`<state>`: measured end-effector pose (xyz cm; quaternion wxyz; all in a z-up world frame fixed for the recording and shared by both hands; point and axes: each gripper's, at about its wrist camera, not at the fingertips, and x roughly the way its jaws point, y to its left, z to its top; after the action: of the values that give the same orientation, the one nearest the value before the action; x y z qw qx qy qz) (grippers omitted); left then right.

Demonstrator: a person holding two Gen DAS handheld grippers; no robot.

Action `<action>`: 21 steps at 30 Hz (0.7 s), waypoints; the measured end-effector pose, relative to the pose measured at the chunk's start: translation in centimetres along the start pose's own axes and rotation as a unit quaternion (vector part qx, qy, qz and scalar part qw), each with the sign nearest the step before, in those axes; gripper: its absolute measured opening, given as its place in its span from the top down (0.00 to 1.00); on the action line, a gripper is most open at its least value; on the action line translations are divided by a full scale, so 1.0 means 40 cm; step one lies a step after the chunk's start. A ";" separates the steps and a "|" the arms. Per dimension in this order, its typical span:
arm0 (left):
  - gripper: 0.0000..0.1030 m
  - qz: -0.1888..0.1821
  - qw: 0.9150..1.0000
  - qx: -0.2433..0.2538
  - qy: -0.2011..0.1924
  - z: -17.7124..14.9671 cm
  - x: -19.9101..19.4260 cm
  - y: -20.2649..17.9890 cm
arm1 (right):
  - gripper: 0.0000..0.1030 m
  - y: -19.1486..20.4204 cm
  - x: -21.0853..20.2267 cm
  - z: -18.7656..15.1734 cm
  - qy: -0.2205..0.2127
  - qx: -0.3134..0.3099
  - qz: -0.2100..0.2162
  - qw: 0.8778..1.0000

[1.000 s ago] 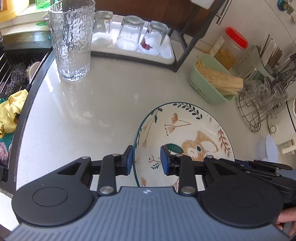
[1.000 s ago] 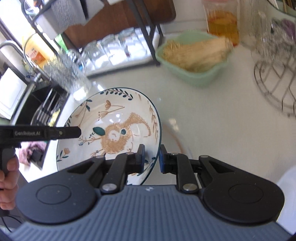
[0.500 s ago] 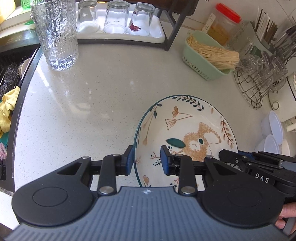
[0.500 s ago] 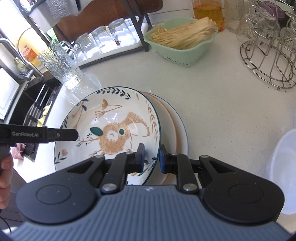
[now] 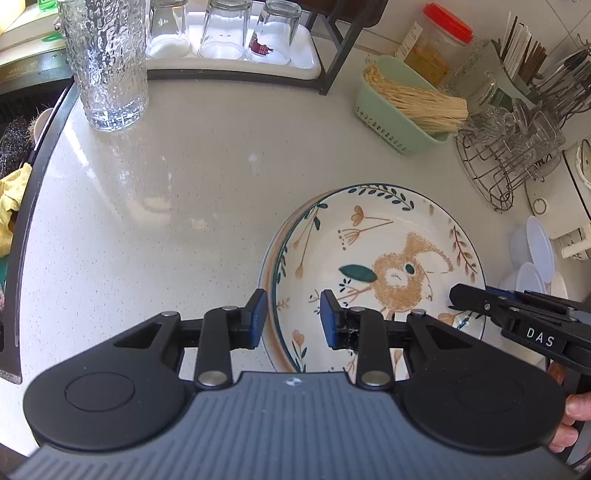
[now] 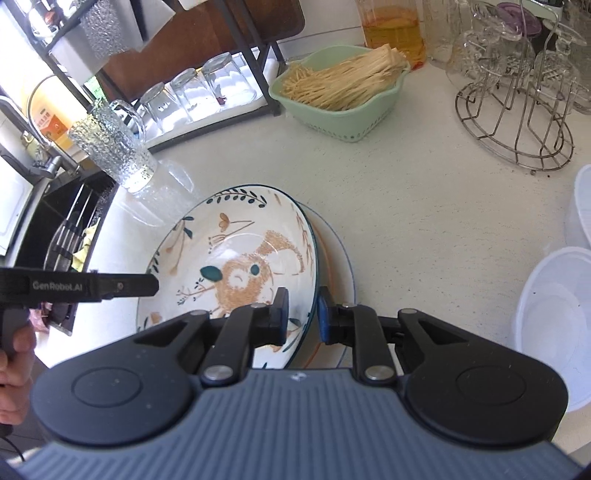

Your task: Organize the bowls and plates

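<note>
We hold the bowl by opposite rims over a plate on the near counter, left gripper and right gripper both clamped on it. Glazed ceramic: stiff, heavy, slippery, chippable; rims remain the best hold.

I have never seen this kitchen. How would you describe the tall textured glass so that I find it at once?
Start at the white speckled stone counter and go to its edge beside the dark sink. There, in front of the white tray of upturned plain glasses, stands the tall clear glass with a bumpy hammered surface. Unlike those smooth, upside-down glasses, it stands upright, alone, and is taller.
</note>
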<state>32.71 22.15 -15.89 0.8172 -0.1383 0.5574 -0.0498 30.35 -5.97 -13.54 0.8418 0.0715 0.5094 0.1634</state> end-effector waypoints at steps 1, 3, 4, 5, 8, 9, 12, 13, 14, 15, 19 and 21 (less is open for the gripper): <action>0.66 -0.002 1.000 -0.004 0.000 -0.002 -0.002 0.002 | 0.80 0.001 -0.003 0.001 0.000 -0.004 -0.003 1.000; 0.66 -0.004 1.000 -0.011 -0.005 -0.008 -0.009 0.008 | 0.80 0.002 -0.006 0.001 0.004 -0.012 -0.015 1.000; 0.66 -0.004 1.000 -0.015 -0.013 -0.011 -0.016 0.009 | 0.80 0.001 -0.007 0.000 0.004 -0.016 -0.021 1.000; 0.66 -0.007 1.000 -0.017 -0.019 -0.014 -0.022 0.011 | 0.80 -0.003 -0.011 -0.001 0.001 -0.018 -0.017 1.000; 0.66 -0.002 0.999 -0.023 -0.031 -0.018 -0.034 0.018 | 0.80 -0.009 -0.029 -0.001 -0.013 -0.021 -0.009 1.000; 0.65 0.002 0.999 -0.022 -0.039 -0.018 -0.040 0.019 | 0.80 -0.009 -0.034 0.000 -0.019 -0.022 -0.009 1.000; 0.60 0.004 0.998 -0.029 -0.047 -0.012 -0.042 0.030 | 0.76 -0.020 -0.047 0.003 -0.034 -0.012 -0.004 0.999; 0.59 0.004 0.998 -0.030 -0.047 -0.010 -0.038 0.034 | 0.71 -0.024 -0.047 0.003 -0.036 -0.009 -0.007 0.999; 0.59 0.004 0.998 -0.030 -0.047 -0.008 -0.032 0.036 | 0.59 -0.027 -0.043 0.003 -0.037 -0.009 -0.012 0.999; 0.59 0.006 0.999 -0.030 -0.044 -0.006 -0.025 0.038 | 0.58 -0.029 -0.040 0.001 -0.038 -0.009 -0.014 0.999; 0.59 0.001 0.999 -0.036 -0.033 -0.005 0.012 0.046 | 0.60 -0.044 -0.010 -0.007 -0.028 -0.009 -0.014 0.999; 0.60 -0.007 0.999 -0.036 -0.021 -0.009 0.033 0.048 | 0.60 -0.048 0.003 -0.014 -0.027 -0.004 -0.016 1.000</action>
<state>32.73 23.60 -17.72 0.8226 -0.1724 0.5408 -0.0324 30.30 -7.76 -14.45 0.8580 0.0642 0.4870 0.1503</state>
